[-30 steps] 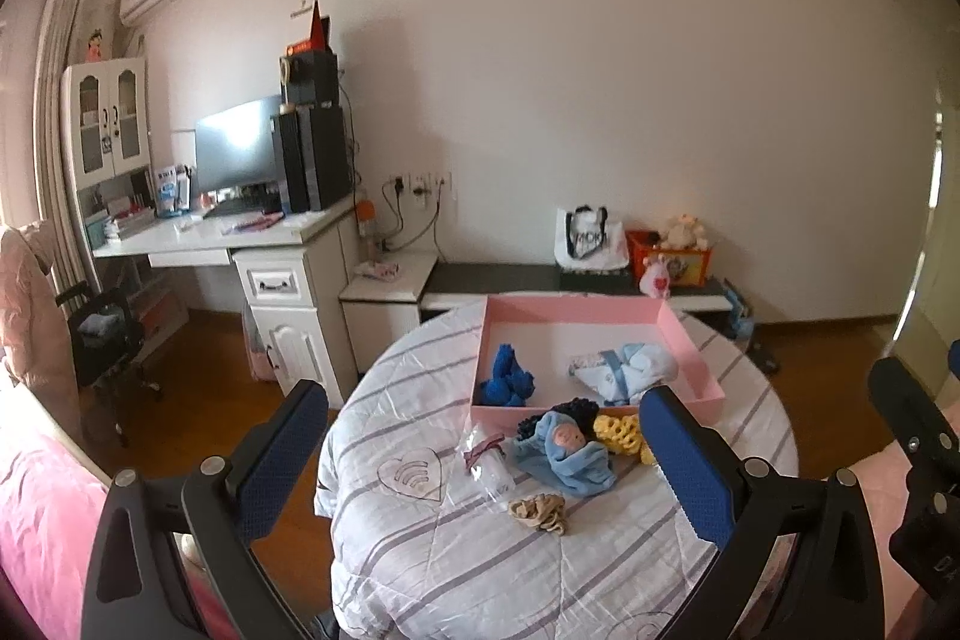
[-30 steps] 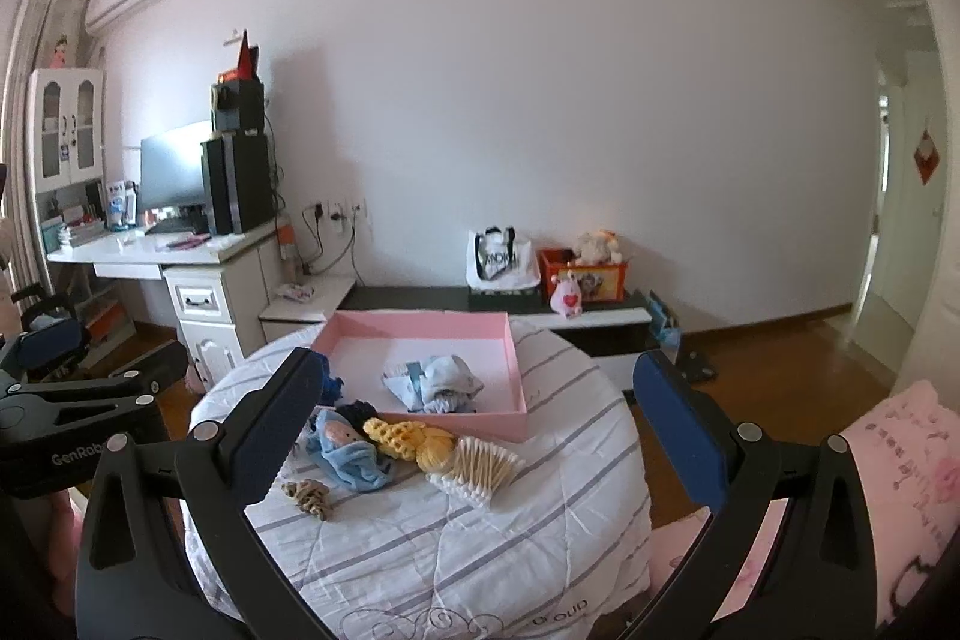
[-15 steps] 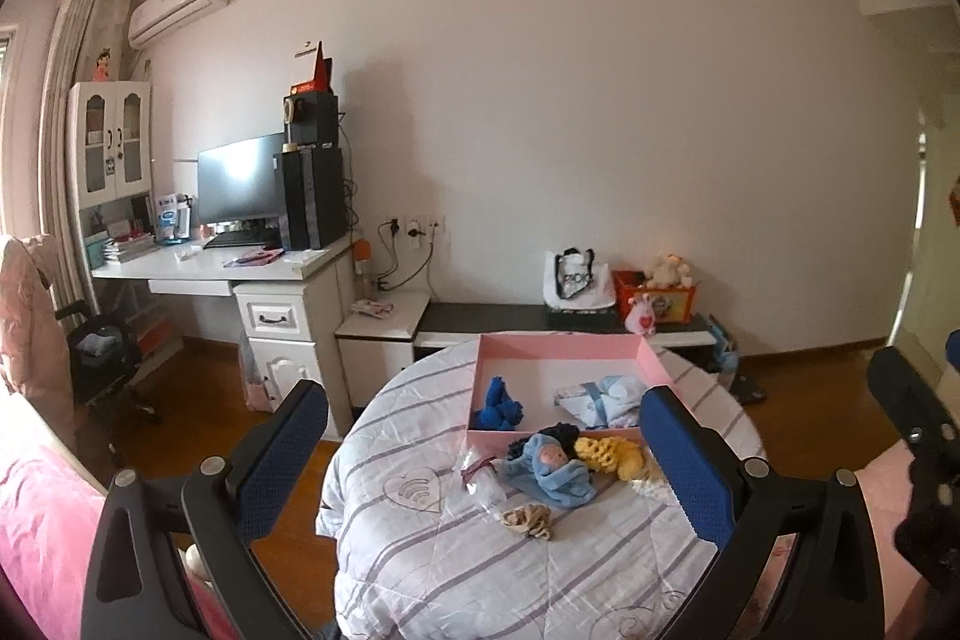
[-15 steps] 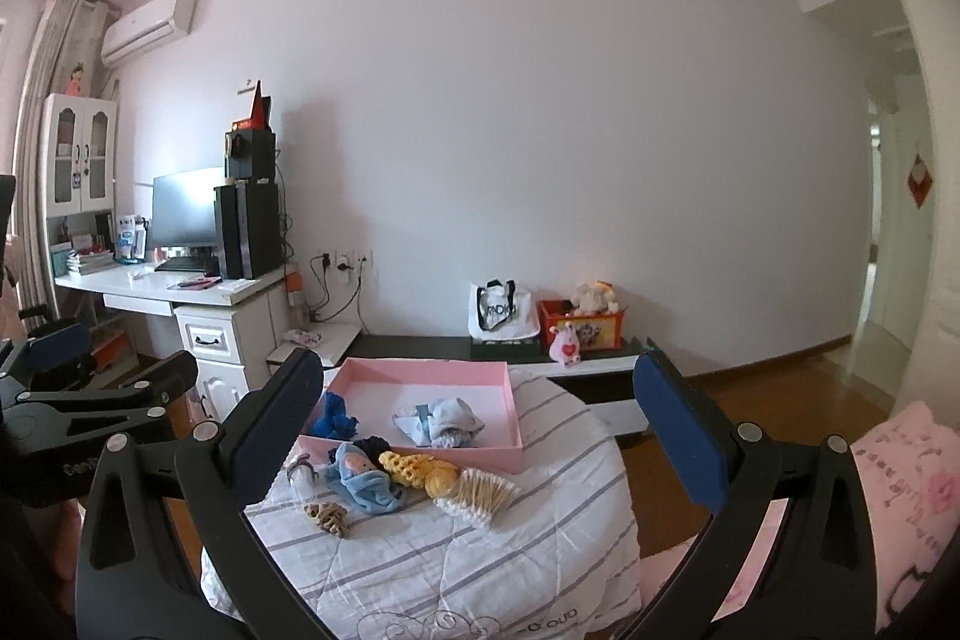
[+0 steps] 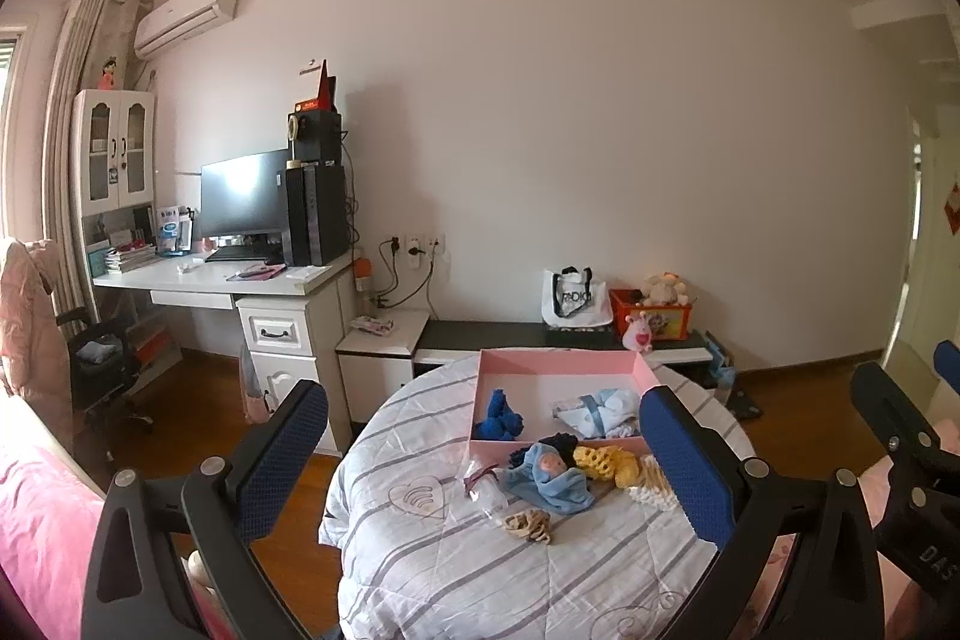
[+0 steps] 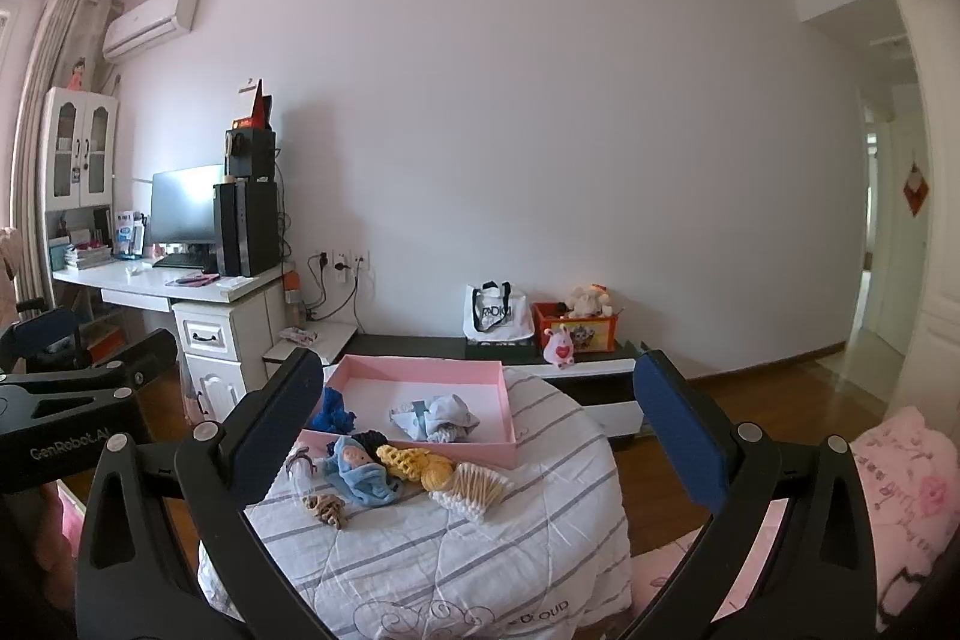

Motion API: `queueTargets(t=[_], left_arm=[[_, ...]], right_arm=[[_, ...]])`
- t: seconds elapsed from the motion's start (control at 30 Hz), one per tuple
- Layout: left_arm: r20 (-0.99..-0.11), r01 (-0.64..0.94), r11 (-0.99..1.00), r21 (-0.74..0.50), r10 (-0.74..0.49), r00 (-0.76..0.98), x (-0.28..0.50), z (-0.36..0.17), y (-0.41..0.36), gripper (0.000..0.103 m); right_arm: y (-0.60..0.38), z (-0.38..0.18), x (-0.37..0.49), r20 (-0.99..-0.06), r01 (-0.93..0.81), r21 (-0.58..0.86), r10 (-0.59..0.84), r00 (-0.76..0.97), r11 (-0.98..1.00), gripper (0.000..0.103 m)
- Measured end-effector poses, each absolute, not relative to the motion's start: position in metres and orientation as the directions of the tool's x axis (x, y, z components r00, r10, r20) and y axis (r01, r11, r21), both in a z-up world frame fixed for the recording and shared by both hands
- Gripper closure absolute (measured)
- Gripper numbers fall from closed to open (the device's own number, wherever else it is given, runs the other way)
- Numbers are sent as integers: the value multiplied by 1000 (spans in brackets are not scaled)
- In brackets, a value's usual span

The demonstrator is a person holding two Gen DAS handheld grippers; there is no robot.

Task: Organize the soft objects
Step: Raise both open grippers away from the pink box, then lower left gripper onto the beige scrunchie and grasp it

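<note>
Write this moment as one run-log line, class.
left tongs: open, empty | right tongs: open, empty | pink tray: two cloth items inside | blue doll, yellow knit: outside on table

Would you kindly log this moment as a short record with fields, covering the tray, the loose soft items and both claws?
surface: round table under a striped white quilt
tray: shallow pink rectangular tray
in tray: dark blue plush toy; pale blue folded cloth bundle
outside tray: light blue cloth doll; yellow crocheted piece; cream knitted piece; small tan knotted item
left claw: open, empty
right claw: open, empty
</note>
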State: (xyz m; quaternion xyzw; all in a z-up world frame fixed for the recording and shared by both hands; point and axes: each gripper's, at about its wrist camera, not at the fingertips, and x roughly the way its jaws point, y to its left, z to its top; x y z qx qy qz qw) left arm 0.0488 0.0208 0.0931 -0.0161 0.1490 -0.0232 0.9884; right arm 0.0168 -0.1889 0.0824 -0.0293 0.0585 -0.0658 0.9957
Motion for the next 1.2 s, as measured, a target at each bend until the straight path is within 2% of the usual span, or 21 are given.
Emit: queueTargets(t=[0.47,0.87,1.2], left_arm=[[-331,26,999,-26,-33,943,65,90,18,0],[-423,42,999,-6,-41,905,93,75,14,0],[-623,31,999,-20,-36,782,160,37,6,0]], right_arm=[[-190,81,18,-128,131,-65,-138,982,989,0],[-201,60,43,-220,135,-48,-143,965,990,0],[-215,20,84,-370,129,-37,-134,919,991,0]])
